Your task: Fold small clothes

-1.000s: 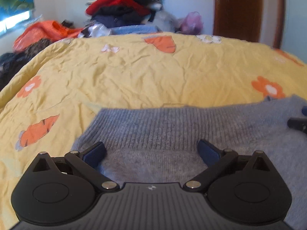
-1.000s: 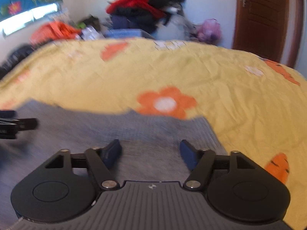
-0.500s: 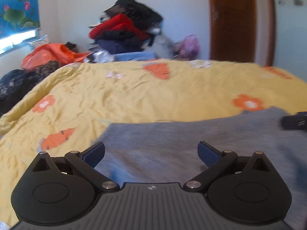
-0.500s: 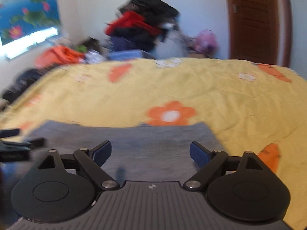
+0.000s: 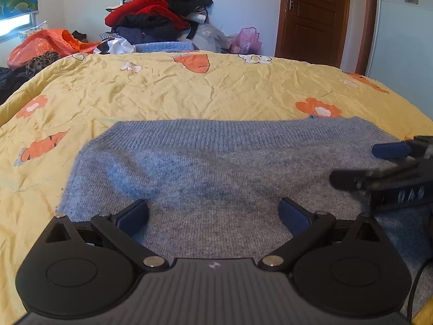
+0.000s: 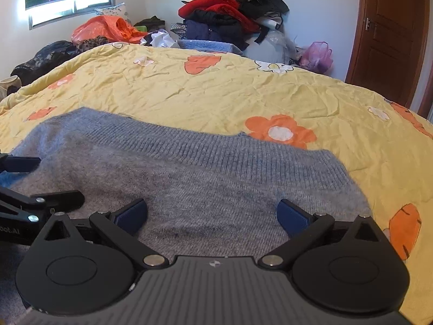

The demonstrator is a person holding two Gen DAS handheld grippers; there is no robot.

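Two grippers hover over a grey sweater (image 5: 216, 168) spread on the quilt (image 5: 189, 92). Left gripper (image 5: 213, 214) is spread wide, empty. Right gripper (image 6: 212, 214), at its 3 o'clock, is opening, nothing pinched between its pads.

1. The grey sweater (image 5: 216, 168): its near part is hidden behind the left gripper (image 5: 213, 214) body.
2. The right gripper (image 5: 379, 162) is cut off by the left-wrist view's right edge.
3. The quilt (image 6: 216, 92): its far edge hides the base of the clothes pile (image 6: 230, 13).
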